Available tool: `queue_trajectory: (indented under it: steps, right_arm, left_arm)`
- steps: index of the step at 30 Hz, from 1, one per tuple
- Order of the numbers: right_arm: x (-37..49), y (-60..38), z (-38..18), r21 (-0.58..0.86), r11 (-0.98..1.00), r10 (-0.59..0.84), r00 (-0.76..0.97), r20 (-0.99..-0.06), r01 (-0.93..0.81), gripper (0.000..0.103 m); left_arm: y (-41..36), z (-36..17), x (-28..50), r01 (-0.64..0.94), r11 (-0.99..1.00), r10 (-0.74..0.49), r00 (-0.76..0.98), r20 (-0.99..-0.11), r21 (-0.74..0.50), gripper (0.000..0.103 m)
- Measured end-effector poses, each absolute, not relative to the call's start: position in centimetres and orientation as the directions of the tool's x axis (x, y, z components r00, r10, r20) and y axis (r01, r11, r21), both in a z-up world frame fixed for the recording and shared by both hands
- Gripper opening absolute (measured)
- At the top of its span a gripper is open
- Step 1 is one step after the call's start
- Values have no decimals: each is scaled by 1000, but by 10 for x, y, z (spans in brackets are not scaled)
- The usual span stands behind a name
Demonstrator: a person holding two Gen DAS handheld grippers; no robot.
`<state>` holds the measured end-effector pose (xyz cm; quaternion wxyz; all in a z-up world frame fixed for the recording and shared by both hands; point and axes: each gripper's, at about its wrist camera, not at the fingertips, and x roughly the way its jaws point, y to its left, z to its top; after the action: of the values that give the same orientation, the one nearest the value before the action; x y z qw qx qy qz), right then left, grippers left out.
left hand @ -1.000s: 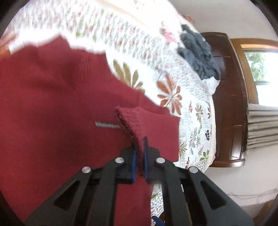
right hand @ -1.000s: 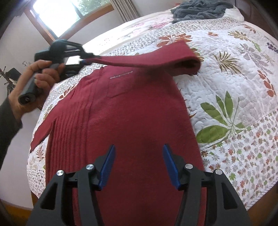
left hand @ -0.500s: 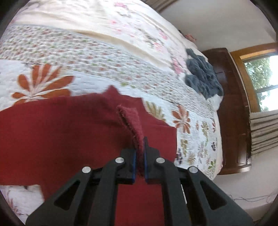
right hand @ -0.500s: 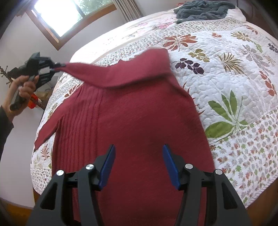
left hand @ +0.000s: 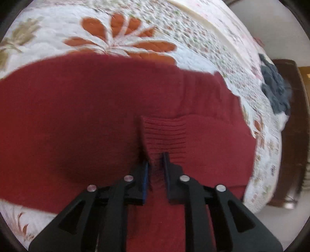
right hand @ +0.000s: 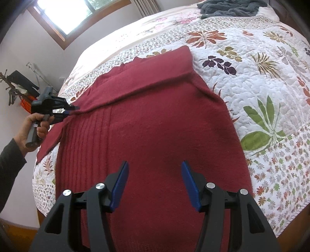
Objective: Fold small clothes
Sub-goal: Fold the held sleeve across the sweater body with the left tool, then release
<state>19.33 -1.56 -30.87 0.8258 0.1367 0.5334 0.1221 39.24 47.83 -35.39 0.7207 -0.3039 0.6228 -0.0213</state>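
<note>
The left gripper (left hand: 155, 164) has carried the sleeve (right hand: 147, 77) across the sweater (right hand: 155, 139) and lower than a moment ago, so the sleeve now lies as a band slanting over the upper body instead of hanging in the air. Its jaws are pressed onto the ribbed cuff (left hand: 164, 133), which stands up a little between the blue pads. From the right wrist view, a hand (right hand: 34, 127) in a dark sleeve holds that gripper (right hand: 74, 108) at the sweater's left edge, just above the other sleeve, which trails off toward the side of the bed. The right gripper (right hand: 154, 186) hovers over the lower part of the sweater with its jaws spread wide and nothing between them. The red sweater lies flat on a floral quilt (right hand: 261, 77), near the bed's near corner. A grey blanket (right hand: 228, 8) is bunched at the far end of the bed, well apart from the sweater. A window (right hand: 77, 13) shows in the wall beyond.
</note>
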Motion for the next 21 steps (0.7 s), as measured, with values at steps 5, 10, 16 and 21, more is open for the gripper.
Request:
queue_trajectory:
  steps: [5, 10, 16, 21]
  right_arm:
    - [194, -15, -304, 379, 924, 367, 413, -833, -58, 59]
    - [191, -2, -303, 408, 910, 399, 399, -825, -67, 59]
    - [184, -3, -294, 383, 921, 381, 397, -835, -79, 60]
    - [181, -4, -288, 376, 923, 373, 405, -835, -75, 61]
  left_arm:
    - [477, -311, 387, -312, 742, -472, 386, -793, -594, 38]
    - [459, -356, 401, -348, 751, -485, 285, -827, -560, 35]
    - [498, -370, 376, -422, 686, -499, 319, -806, -592, 9]
    - [562, -333, 331, -451, 664, -435, 414, -799, -596, 43]
